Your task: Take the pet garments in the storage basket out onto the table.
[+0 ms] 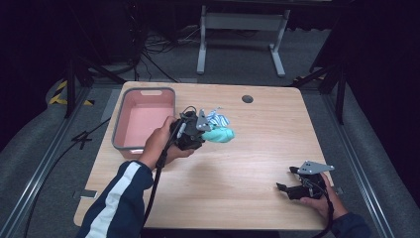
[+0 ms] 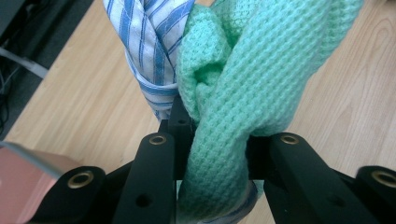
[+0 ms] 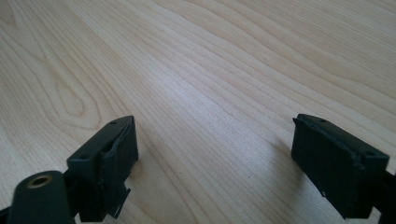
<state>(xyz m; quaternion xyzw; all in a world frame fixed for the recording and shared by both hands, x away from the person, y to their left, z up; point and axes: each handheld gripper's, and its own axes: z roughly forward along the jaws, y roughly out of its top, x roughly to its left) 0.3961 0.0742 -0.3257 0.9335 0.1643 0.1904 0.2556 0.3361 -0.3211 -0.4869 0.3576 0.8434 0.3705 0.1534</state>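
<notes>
1. Two grippers over one wooden table (image 1: 247, 163) in the high view. The left gripper (image 1: 207, 130) sits just right of the pink tub (image 1: 143, 121), which stands at the table's left edge, one long side running along that edge. The green cloth (image 1: 220, 134) bulges out past the jaws, and the striped cloth (image 1: 216, 119) shows right behind it. Plenty of bare wood runs to the right and toward the near edge. The right gripper (image 1: 287, 179) rests low near the front right corner, close to the near edge, well apart from the cloths. A dark round spot (image 1: 247, 98) marks the far side.

2. Left gripper view now: the jaws are clenched on the green cloth (image 2: 243, 102), its knitted fold pinched between them. The striped cloth (image 2: 149, 51) hangs touching it on the left. A corner of the pink tub (image 2: 28, 182) pokes in at lower left, and the table edge cuts across the upper left.

3. Right gripper view: jaws released and standing wide, with bare table (image 3: 210, 70) between them and open grain all around.
</notes>
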